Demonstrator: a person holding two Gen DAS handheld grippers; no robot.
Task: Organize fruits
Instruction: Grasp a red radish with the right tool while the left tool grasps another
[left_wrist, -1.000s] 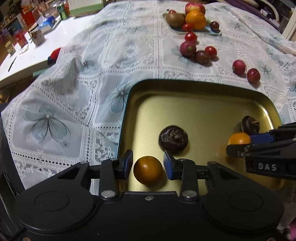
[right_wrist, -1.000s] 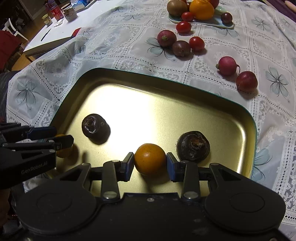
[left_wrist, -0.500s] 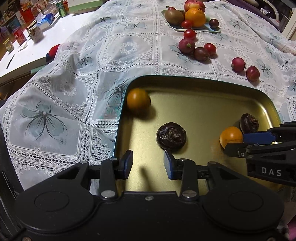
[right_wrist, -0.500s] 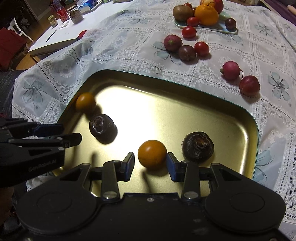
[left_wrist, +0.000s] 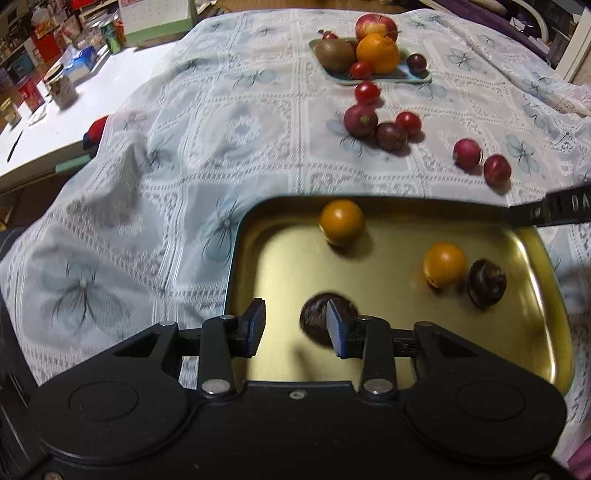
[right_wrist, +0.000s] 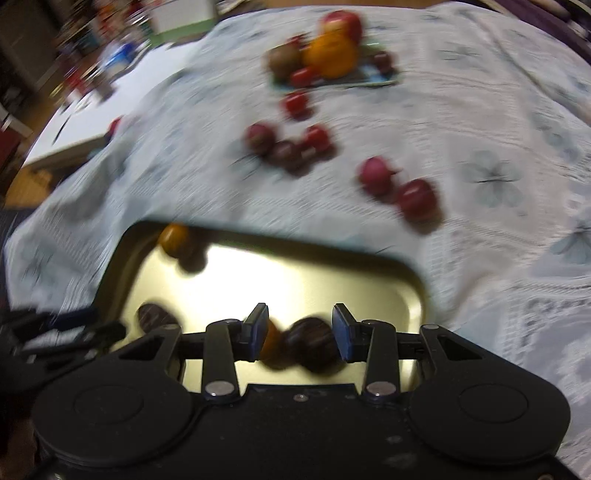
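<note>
Left tool hangs over the gold tray, jaws apart and gripping nothing, a dark fruit lying on the tray just behind its right finger. Right tool hovers too, jaws apart around nothing; the view is blurred. Two orange fruits sit in the tray, one at twelve o'clock, one at two beside another dark fruit.

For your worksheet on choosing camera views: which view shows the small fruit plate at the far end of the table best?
The left wrist view: the fruit plate is sharp there, each fruit distinct. The right wrist view shows the same plate smeared by motion blur.
</note>
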